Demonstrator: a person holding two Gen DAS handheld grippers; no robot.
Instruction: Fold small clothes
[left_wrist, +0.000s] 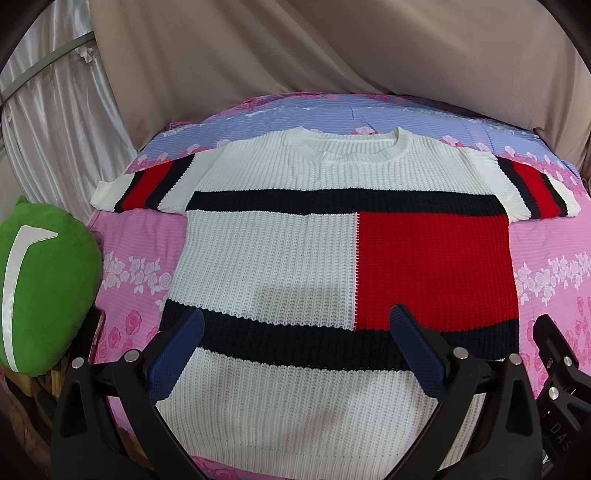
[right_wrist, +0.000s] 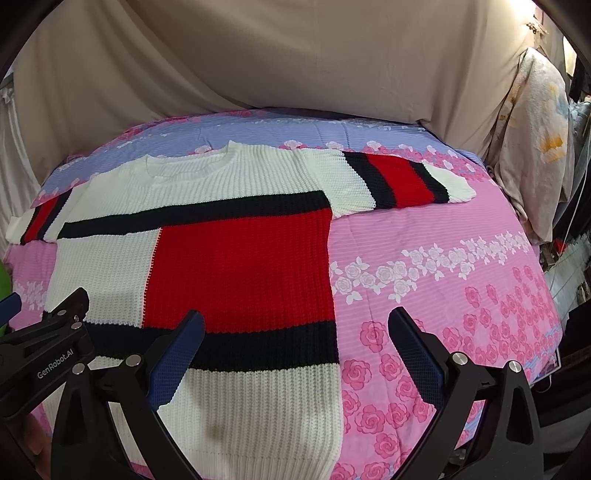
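Fingers of both the left gripper (left_wrist: 295, 332) and the right gripper (right_wrist: 295, 332) are spread wide, holding nothing. Ahead lies the sweater (left_wrist: 295, 258), flat on the bed (right_wrist: 443, 295), collar far, hem near; the left hovers over its middle, the right at its right edge.

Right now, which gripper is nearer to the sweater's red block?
Right. The right gripper hangs over the red block's lower right edge; the left gripper hangs over the white panel beside it.

Green cushion (left_wrist: 48, 284) beside floral bedsheet (right_wrist: 443, 295), beige curtain (left_wrist: 332, 48) behind.
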